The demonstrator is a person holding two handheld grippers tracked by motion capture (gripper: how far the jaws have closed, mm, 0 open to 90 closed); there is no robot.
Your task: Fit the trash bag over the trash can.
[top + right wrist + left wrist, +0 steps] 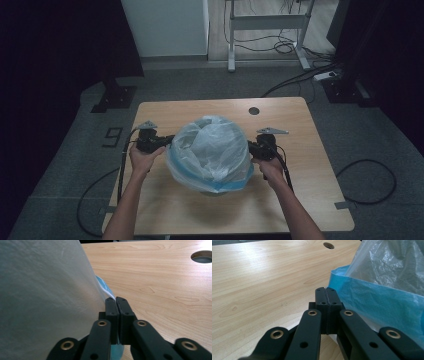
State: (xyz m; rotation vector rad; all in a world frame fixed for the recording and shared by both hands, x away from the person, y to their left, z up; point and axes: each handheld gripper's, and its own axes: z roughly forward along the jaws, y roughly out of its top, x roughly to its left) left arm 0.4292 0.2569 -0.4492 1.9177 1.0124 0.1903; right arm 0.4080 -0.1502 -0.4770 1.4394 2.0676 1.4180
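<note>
- Your two hands hold a translucent white plastic bag with a blue folded rim [210, 155] from either side at the middle of the pale wooden desk [310, 200], seen from the high view.
- Your left tongs [167, 145] sit at the bag's left edge; in the left gripper view the left tongs [327, 293] are clenched, jaws pressed flat together with their tips at the corner of the bag's blue rim [372, 302]. Whether any film is pinched between them cannot be told.
- Your right tongs [251, 149] meet the bag's right edge; in the right gripper view the right tongs [116, 301] stand nearly clenched, and a thin white strip of the bag [45, 297] runs into their tips, so they grasp the bag's edge.
- The bag billows upward between the two grippers, its blue rim low towards the desk.
- A round cable hole [254, 110] lies in the desk beyond the bag, well apart from it.
- Black cables trail from both grippers down past your forearms.
</note>
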